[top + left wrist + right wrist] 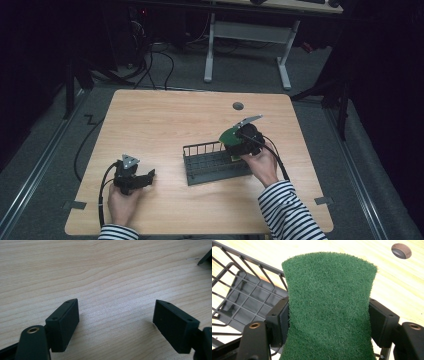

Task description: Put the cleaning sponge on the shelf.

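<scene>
The green scouring pad [329,307] is pinched between the jaws of the right gripper [240,136], just above the right end of the wire rack [212,167]. The left gripper [142,179] is held open and empty, well left of the rack.

Green scouring pad [329,305], dark grey wire rack [216,166], pale wood-grain table [165,120], black-and-white striped sleeves [287,210].
</scene>
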Demonstrator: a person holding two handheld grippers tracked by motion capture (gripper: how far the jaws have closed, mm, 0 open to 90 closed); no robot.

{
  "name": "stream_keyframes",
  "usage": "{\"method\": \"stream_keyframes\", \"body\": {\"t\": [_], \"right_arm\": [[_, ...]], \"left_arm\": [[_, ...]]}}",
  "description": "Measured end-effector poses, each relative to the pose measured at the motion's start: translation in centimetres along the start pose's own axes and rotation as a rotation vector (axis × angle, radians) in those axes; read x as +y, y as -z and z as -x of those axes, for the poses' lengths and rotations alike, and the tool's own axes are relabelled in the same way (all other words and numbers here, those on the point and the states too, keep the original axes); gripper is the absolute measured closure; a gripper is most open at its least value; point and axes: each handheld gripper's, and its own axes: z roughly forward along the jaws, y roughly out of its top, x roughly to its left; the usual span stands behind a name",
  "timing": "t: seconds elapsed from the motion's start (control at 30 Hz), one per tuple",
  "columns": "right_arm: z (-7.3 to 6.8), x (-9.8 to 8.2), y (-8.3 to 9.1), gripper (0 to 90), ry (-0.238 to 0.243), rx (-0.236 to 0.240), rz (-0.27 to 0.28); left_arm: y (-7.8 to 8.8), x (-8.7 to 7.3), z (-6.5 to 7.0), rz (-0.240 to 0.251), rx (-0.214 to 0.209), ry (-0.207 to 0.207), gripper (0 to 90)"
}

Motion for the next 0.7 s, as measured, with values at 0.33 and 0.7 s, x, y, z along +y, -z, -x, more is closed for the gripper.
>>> {"method": "stream_keyframes", "body": {"t": [0.33, 0.7], "right_arm": [[-0.12, -0.48, -0.2, 28.9, -0.007, 0.0, -0.01], [-0.45, -0.82, 0.14, 30.0, 0.005, 0.023, -0.029]], "left_arm": [[0.01, -0.01, -0.03, 0.002, -0.002, 0.004, 21.4], [0.01, 0.0, -0.01, 0.0, -0.001, 0.002, 21.5]]}}
